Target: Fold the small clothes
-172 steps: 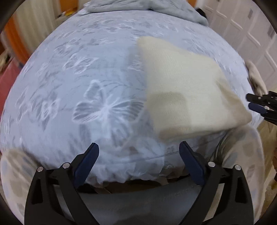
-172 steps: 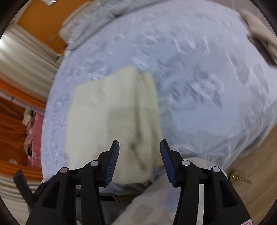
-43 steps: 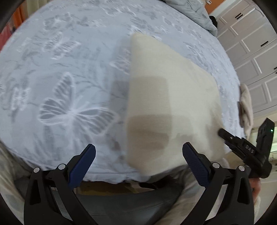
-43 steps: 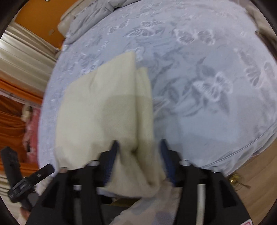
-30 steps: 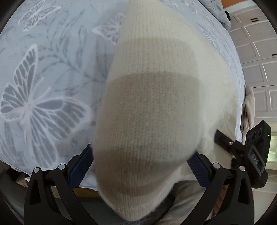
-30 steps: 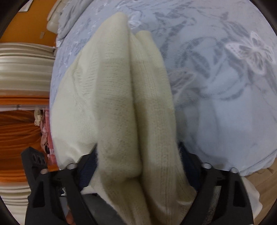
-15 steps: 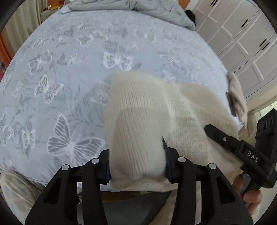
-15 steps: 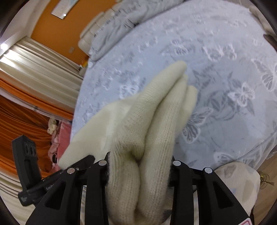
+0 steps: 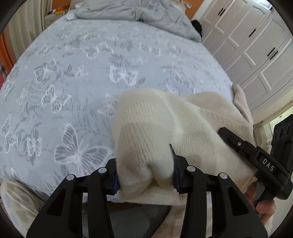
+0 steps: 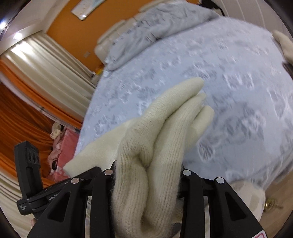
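- The left hand-held gripper (image 9: 144, 175) has just been closing; its jaws are now clamped on a bunched fold of the cream knitted garment (image 9: 146, 135), with the wool bulging up between the blue pads.
- The right hand-held gripper (image 10: 147, 175) has also just been closing, and its jaws now pinch another gathered edge of the same garment (image 10: 161, 131); 3 rounded ridges of knit stick forward out of the grip.
- The garment hangs raised between the 2 hand-held grippers, above the near edge of the bed (image 9: 77, 76), which wears a pale blue cover printed with butterflies.
- In the left wrist view the right hand-held gripper's black body shows at the right edge, with the fingers of the person's hand (image 9: 263, 206) wrapped around its handle.
- In the right wrist view the left hand-held gripper's black body shows at the lower left.
- A grey duvet (image 9: 131, 12) lies crumpled at the far end of the bed.
- A beige cloth (image 9: 241, 104) lies at the bed's right edge, just beside the lifted garment.
- White wardrobe doors (image 9: 256, 45) stand to the right, and orange curtains (image 10: 22, 119) to the left.
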A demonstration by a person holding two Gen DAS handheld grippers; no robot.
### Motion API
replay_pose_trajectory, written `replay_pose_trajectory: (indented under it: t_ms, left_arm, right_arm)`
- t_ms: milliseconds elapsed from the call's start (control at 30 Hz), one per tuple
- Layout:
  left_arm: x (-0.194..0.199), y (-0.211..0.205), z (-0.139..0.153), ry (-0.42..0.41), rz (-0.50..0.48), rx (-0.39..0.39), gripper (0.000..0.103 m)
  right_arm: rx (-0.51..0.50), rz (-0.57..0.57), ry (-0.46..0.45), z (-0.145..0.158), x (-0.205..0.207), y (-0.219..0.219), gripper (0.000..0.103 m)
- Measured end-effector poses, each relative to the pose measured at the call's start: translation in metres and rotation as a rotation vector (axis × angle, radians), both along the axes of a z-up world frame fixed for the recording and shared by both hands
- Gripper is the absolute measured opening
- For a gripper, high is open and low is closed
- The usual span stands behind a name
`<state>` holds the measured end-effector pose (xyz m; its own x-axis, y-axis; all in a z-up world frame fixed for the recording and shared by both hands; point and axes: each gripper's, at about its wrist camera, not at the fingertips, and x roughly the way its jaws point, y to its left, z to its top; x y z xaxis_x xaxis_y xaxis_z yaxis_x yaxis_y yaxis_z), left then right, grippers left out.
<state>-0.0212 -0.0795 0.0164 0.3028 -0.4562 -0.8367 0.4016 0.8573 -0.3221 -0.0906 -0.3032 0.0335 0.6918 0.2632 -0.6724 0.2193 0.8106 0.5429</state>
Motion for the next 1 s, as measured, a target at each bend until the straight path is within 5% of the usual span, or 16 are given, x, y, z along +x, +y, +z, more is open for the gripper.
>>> replay_pose_trajectory:
  t_ms: [67, 167, 233, 267, 333, 433, 567, 667, 733, 833, 1000]
  left_arm:
    - [0.002, 0.002, -0.003, -0.015, 0.002, -0.021, 0.046]
    - [0.011, 0.006, -0.048, 0.007, 0.032, -0.031, 0.070]
    - [0.019, 0.014, -0.092, 0.104, 0.075, 0.017, 0.071]
    - [0.022, 0.021, -0.109, 0.171, 0.094, -0.022, 0.071]
    - [0.026, 0.032, -0.126, 0.247, 0.139, -0.106, 0.086]
    - [0.037, 0.030, -0.139, 0.287, 0.166, -0.121, 0.098]
    - [0.050, 0.009, -0.164, 0.414, 0.141, -0.157, 0.098]
    - [0.056, -0.005, -0.187, 0.567, 0.135, -0.197, 0.086]
    - [0.052, -0.014, -0.171, 0.514, 0.125, -0.138, 0.074]
    - [0.039, -0.022, -0.135, 0.399, 0.058, -0.074, 0.058]
    - [0.020, -0.014, -0.042, 0.177, -0.015, -0.087, 0.051]
  right_arm:
    - [-0.017, 0.015, 0.022, -0.018, 0.006, -0.007, 0.034]
    - [0.091, -0.027, 0.209, -0.091, 0.013, -0.033, 0.035]
    - [0.088, -0.056, 0.363, -0.134, 0.012, -0.041, 0.036]
    - [0.099, -0.058, 0.397, -0.147, 0.009, -0.042, 0.037]
    - [0.107, -0.051, 0.368, -0.140, 0.010, -0.045, 0.046]
    - [0.103, -0.027, 0.403, -0.152, 0.022, -0.047, 0.063]
    - [0.167, 0.036, 0.439, -0.168, 0.040, -0.042, 0.072]
    - [0.231, 0.019, 0.429, -0.172, 0.043, -0.047, 0.062]
    - [0.197, 0.012, 0.379, -0.157, 0.039, -0.045, 0.038]
    - [0.139, -0.012, 0.284, -0.122, 0.028, -0.030, 0.035]
    - [0.106, -0.056, 0.087, -0.037, 0.005, -0.011, 0.035]
